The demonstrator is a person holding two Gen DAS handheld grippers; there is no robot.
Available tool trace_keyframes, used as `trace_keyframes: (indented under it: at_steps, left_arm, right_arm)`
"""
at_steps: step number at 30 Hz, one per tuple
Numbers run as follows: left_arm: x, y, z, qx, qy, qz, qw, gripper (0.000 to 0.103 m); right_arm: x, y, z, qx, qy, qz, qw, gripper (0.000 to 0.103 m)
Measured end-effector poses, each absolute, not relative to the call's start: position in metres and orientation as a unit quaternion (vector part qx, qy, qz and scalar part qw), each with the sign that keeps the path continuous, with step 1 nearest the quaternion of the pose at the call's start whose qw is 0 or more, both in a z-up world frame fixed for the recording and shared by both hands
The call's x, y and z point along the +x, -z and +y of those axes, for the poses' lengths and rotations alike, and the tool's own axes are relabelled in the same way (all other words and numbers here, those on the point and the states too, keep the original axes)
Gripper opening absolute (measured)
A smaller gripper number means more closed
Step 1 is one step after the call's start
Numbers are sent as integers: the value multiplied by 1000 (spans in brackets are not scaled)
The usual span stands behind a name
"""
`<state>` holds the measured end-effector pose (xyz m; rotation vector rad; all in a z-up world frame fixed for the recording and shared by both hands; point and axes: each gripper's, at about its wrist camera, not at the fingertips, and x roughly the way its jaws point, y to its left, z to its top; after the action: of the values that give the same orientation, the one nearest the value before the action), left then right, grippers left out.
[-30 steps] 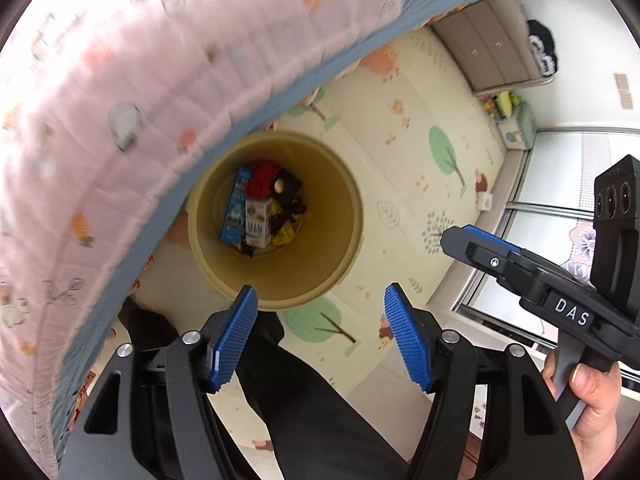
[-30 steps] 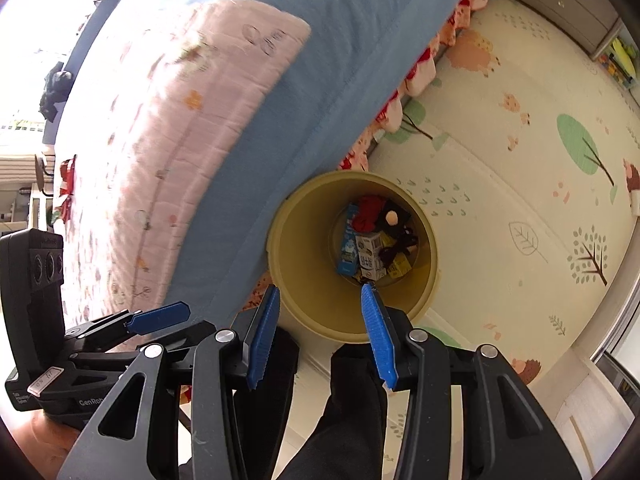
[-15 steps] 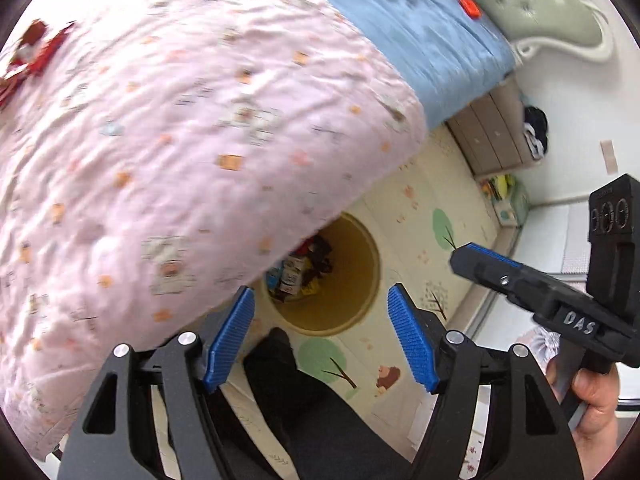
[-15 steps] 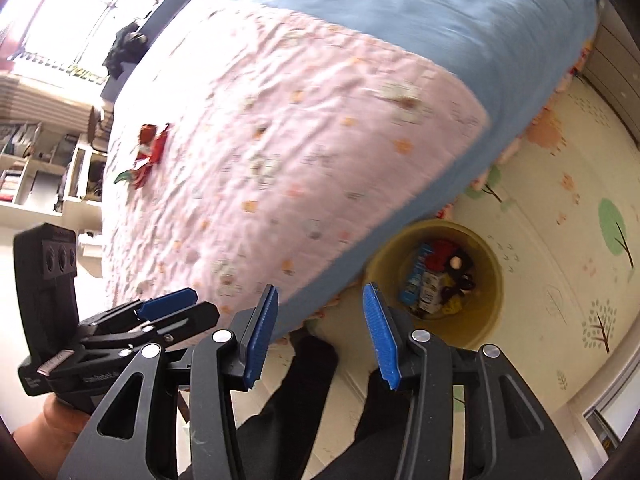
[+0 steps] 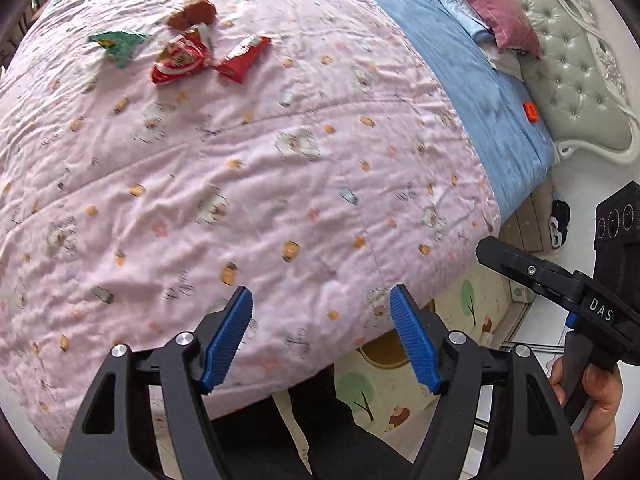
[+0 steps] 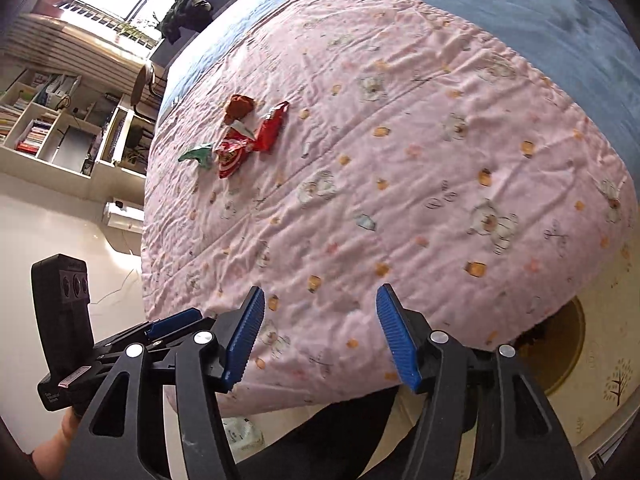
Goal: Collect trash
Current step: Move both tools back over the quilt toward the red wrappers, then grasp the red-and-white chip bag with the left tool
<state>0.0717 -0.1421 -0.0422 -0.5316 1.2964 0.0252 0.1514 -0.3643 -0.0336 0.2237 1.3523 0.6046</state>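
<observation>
Several wrappers lie in a cluster on the far part of the pink quilt (image 5: 280, 184): a crumpled red bag (image 5: 180, 60) (image 6: 232, 152), a red bar wrapper (image 5: 242, 58) (image 6: 272, 128), a green wrapper (image 5: 118, 44) (image 6: 198, 155) and a brown one (image 5: 192, 12) (image 6: 239, 106). My left gripper (image 5: 320, 334) hangs over the quilt's near edge, its jaws opening, nothing between them. My right gripper (image 6: 320, 336) is likewise over the near edge, jaws opening and empty. The yellow bin (image 6: 568, 344) (image 5: 384, 350) peeks out on the floor under the quilt's overhang.
Blue sheet (image 5: 480, 92), a dark pink pillow (image 5: 492, 4) and a tufted headboard (image 5: 572, 80) lie to the right. A small orange thing (image 5: 530, 111) rests on the sheet. Shelves (image 6: 60, 128) stand beyond the bed. A person's dark trouser leg (image 5: 280, 440) is below the grippers.
Both grippers have risen from above the bin to above the quilt, so the wrappers came into view and the bin slid almost out of sight. The right jaws have widened.
</observation>
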Motion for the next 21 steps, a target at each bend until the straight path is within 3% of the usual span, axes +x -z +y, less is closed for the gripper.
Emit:
trace_keyframes:
  at_steps: [3, 6, 9, 21]
  left_arm:
    - [76, 33, -99, -255, -28, 582, 772, 75]
    - [81, 29, -64, -267, -39, 574, 774, 78]
    - [87, 28, -45, -268, -49, 568, 776, 78]
    - [129, 40, -19, -315, -103, 546, 770, 78]
  right_arm:
    - [160, 31, -326, 101, -275, 611, 735, 65]
    - [168, 24, -295, 95, -280, 602, 742, 79]
    - [173, 19, -275, 97, -282, 597, 745, 84]
    - [237, 48, -219, 67, -306, 629, 712, 87]
